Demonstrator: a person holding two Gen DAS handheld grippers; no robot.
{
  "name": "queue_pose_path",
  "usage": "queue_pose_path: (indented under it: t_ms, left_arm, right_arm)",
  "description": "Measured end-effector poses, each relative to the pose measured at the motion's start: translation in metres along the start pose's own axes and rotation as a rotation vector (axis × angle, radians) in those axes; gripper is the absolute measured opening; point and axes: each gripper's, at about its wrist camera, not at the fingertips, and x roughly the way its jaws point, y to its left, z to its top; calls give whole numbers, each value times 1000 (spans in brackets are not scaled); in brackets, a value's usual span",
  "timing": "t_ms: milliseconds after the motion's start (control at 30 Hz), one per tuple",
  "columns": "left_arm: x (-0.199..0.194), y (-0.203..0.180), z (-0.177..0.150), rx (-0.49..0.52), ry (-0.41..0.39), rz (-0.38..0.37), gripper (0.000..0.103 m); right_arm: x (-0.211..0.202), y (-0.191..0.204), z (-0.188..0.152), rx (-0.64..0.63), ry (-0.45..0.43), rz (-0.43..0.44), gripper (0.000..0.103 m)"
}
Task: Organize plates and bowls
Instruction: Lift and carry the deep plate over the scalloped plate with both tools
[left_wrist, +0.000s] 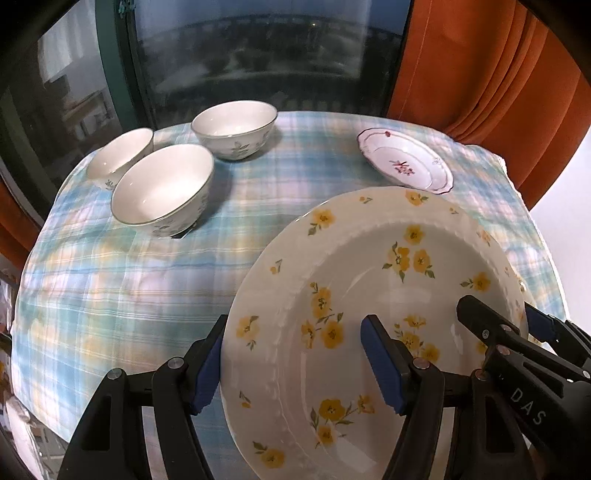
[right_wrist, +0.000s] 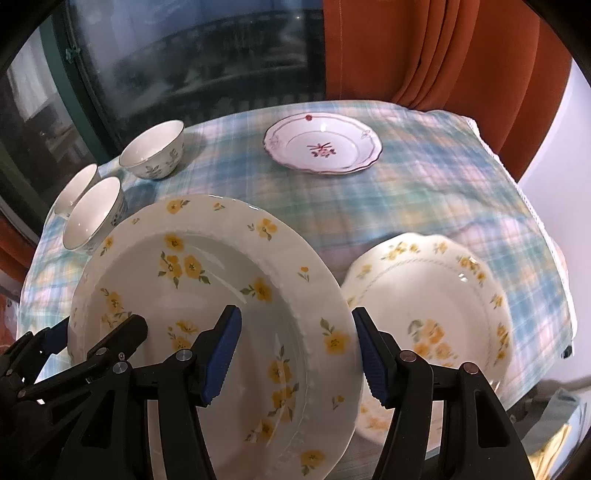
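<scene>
- Far left on the checked worktop, three white bowls sit bunched together, two touching or nearly so, the third just behind. They look like glazed china: stiff, slick and easy to chip, so take each by the rim wall, one pad inside and one outside.
- Your left tongs are clenched across the left rim of the big yellow-flowered plate, one blue pad under the rim, the other on the inner face.
- That plate hangs tilted above the cloth, carried between both tools. It is wide and probably heavy for its thin edge, and the glaze is slippery; keep both grips level with each other or it may pivot out.
- Your right tongs grasp the opposite rim the same way, one pad inside the well, one outside the edge.
- Right of it, a second yellow-flowered plate with a scalloped edge lies flat on the cloth near you.
- At the far right back, a small plate with a red flower rests alone, well apart from the bowls.
</scene>
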Motion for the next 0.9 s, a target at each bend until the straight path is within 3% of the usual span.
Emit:
queue_pose_path:
  t_ms: [900]
  left_arm:
    - [18,-141,-15,-90,-25,22,71]
  right_arm:
    - [-6,-145,11,-73,-40,28,66]
